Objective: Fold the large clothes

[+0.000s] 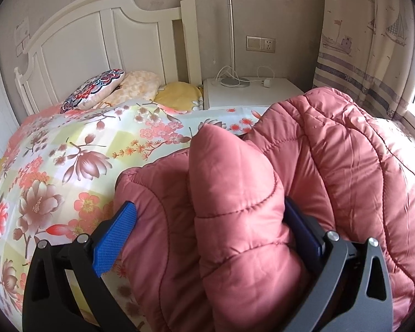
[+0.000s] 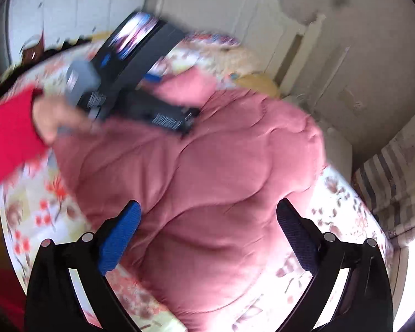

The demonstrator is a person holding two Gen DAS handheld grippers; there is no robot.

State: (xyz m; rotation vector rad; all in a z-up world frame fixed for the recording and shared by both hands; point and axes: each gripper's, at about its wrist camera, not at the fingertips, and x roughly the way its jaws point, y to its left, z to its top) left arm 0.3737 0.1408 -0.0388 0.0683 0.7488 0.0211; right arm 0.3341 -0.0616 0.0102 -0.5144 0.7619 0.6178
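— Jacket [image 1: 332,152], pink and quilted: where do we have it?

— We see it heaped on the bed [image 1: 69,149], filling the lower right of the left wrist view and the middle of the right wrist view, over the floral sheet.

— And our left gripper [image 1: 210,221]?

— Its jaws stand wide, with a thick fold of the jacket bulging up between them. The right pad is pressed into the padding; the left blue pad [image 1: 116,240] sits at the fold's edge. We cannot tell whether that counts as a hold.

— Our right gripper [image 2: 207,221]?

— Spread wide above the jacket, with nothing pinched between the pads. That view is blurred.

— What else do we see there?

— At upper left, a hand [image 2: 55,119] in a red sleeve [image 2: 8,138] carries our left gripper against the jacket's far edge.

— Behind the bed?

— White headboard [image 1: 96,36], pillows [image 1: 96,88] at centre left, nightstand [image 1: 249,91] with a lamp [image 1: 231,41], curtain [image 1: 368,41] at upper right.
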